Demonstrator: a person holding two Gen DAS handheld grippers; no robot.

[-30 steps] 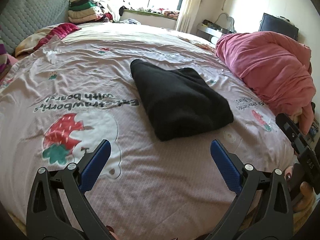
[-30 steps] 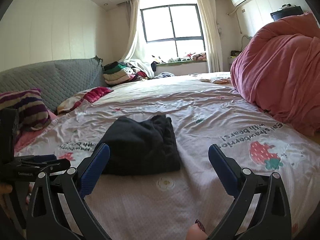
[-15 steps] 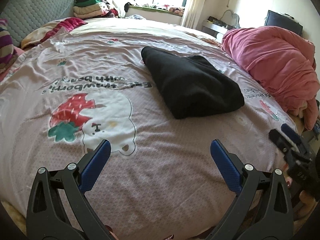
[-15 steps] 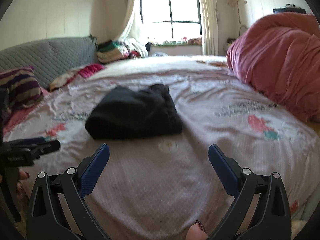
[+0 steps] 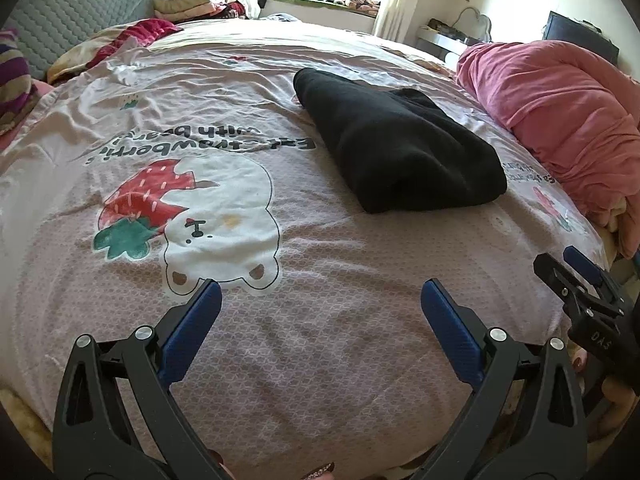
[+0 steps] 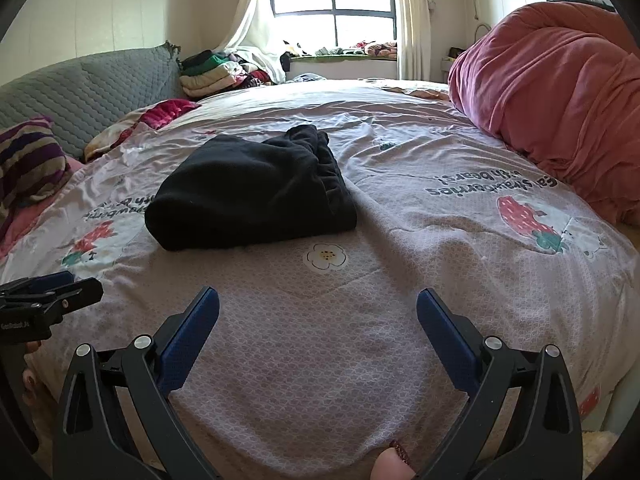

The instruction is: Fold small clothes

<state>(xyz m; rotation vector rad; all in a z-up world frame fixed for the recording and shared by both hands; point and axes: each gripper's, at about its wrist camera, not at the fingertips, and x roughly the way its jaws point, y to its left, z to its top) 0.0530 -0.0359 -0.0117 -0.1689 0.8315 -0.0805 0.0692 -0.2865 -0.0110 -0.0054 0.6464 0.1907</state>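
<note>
Your left gripper point(image 5: 320, 320) and right gripper point(image 6: 318, 316) both gape wide and hold nothing, low in each frame, well apart from the folded soft black garment point(image 5: 396, 148) lying mid-frame on the pink printed bedsheet point(image 5: 280, 320).

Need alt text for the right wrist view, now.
A folded black garment lies on a pink printed bedsheet, ahead of the open, empty right gripper. A red duvet is heaped at right; the left gripper shows at left.

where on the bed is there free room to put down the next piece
Bare sheet lies between the open left gripper, the open right gripper and the folded black garment. More lies left of the garment over the bear print. The pink duvet crowds the right side, and pillows the far left.
</note>
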